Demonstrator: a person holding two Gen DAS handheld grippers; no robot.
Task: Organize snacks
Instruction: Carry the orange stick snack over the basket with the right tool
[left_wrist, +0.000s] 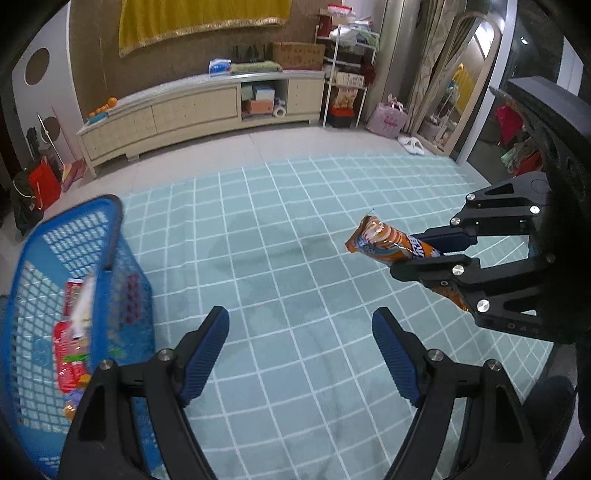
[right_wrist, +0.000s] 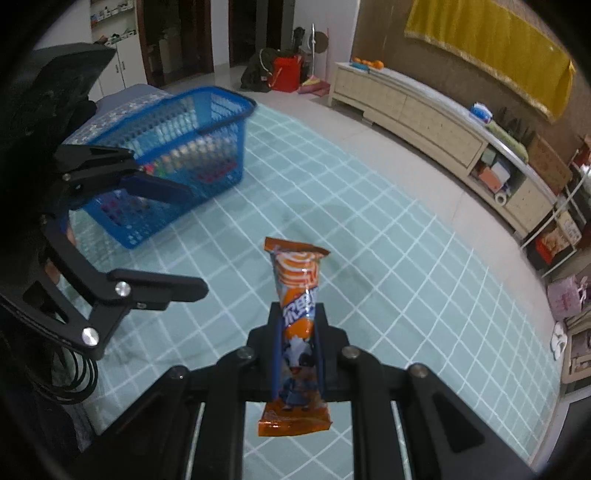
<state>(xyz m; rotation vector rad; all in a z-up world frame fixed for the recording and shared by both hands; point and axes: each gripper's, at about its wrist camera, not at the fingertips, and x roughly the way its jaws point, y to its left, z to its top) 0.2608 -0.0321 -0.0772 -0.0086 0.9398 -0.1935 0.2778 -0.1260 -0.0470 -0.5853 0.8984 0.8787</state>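
My right gripper (right_wrist: 297, 314) is shut on a long orange snack pack (right_wrist: 297, 280), which sticks up and forward from between its blue pads, lifted off the mat. The left wrist view shows the same orange snack pack (left_wrist: 384, 243) held out to the left by the right gripper (left_wrist: 424, 254). My left gripper (left_wrist: 300, 347) hangs open over the mat with nothing between its blue fingers (left_wrist: 207, 347). A blue plastic basket (left_wrist: 55, 266) with several red and orange snack packs inside stands at its left. The right wrist view has this blue basket (right_wrist: 173, 162) beyond the left gripper (right_wrist: 188, 240).
A pale green checked mat (left_wrist: 295, 258) covers the floor. A long cream cabinet (left_wrist: 192, 107) runs along the far wall, with a white shelf rack (left_wrist: 347, 81) and a pink bag (left_wrist: 388, 120) to its right. Red bags (left_wrist: 42, 181) lean at far left.
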